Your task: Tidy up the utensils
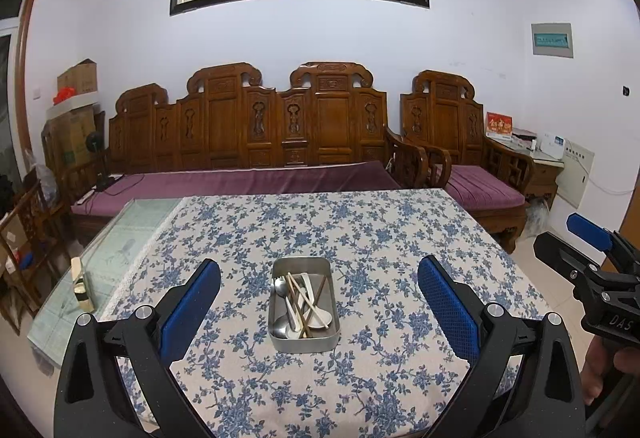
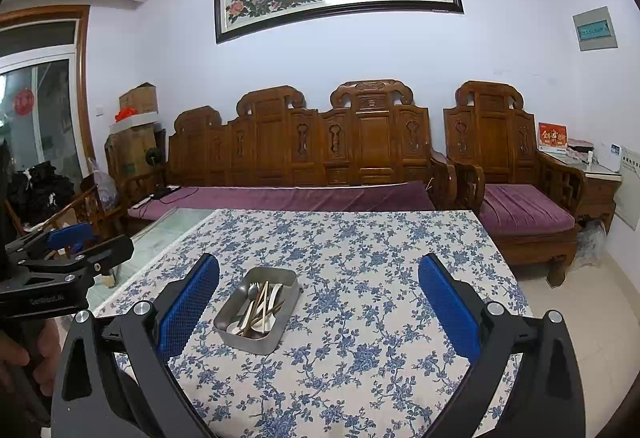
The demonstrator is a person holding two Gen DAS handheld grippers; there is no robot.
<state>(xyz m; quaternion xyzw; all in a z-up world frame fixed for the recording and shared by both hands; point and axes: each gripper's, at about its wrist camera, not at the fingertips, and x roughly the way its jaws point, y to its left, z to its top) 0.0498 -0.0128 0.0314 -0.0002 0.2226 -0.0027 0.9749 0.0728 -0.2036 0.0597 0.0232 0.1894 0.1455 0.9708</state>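
Observation:
A rectangular metal tin (image 1: 280, 342) stands on the blue-flowered tablecloth (image 1: 380, 238). It holds metal spoons (image 1: 281, 288), white spoons (image 1: 320, 318) and brown chopsticks (image 1: 300, 302) in a loose pile. My left gripper (image 1: 319, 312) is open and empty, above the near table edge, with the tin between and beyond its fingers. My right gripper (image 2: 319, 312) is open and empty, with the tin (image 2: 276, 338) ahead and slightly left. Each gripper shows at the side of the other's view: the right gripper (image 1: 592, 258) and the left gripper (image 2: 72, 250).
A carved wooden sofa (image 1: 256, 130) with purple cushions stands behind the table, an armchair (image 1: 460, 142) to its right. The left strip of the table (image 1: 132, 234) is bare glass with a small yellow-and-black object (image 1: 82, 288). Boxes (image 1: 76, 110) are stacked at far left.

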